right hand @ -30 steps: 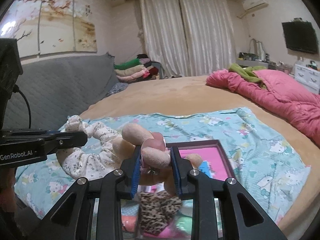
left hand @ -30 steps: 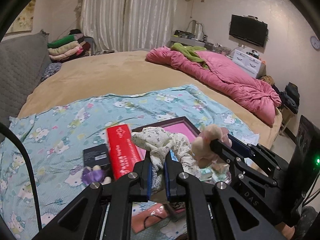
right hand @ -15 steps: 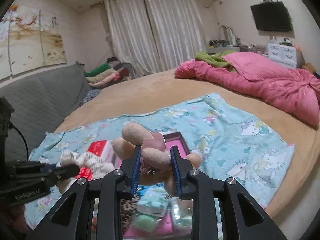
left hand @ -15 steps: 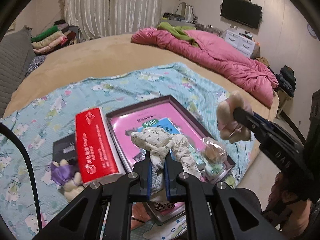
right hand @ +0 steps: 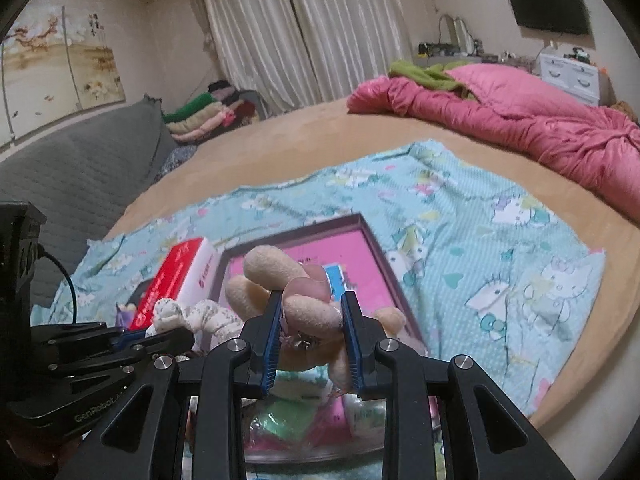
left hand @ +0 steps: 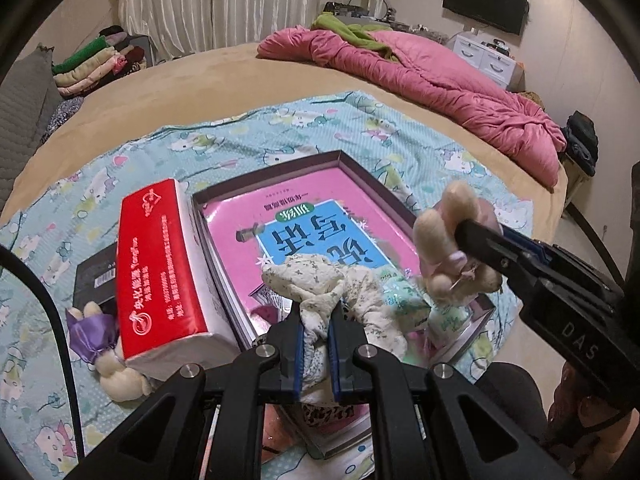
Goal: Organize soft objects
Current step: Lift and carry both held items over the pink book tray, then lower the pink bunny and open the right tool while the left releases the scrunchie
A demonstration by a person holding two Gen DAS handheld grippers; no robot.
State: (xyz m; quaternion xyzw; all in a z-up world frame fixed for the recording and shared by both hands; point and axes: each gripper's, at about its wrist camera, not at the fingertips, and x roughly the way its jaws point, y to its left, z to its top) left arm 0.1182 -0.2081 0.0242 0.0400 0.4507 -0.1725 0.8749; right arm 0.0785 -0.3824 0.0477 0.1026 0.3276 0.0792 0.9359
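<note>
My left gripper is shut on a white floral cloth scrunchie and holds it above the near end of a dark shallow box with a pink book inside. My right gripper is shut on a beige plush toy with a pink part, held above the same box. The plush toy and the right gripper also show at the right in the left wrist view. The scrunchie and the left gripper show at the lower left in the right wrist view.
A red tissue pack lies left of the box on a blue cartoon-print sheet. A small purple-dressed plush and a black box lie left of it. A pink quilt lies at the far right. Small packets lie in the box's near end.
Both grippers have risen and tilted down over the box, so the box and tissue pack show more from above. Each still holds its object.
</note>
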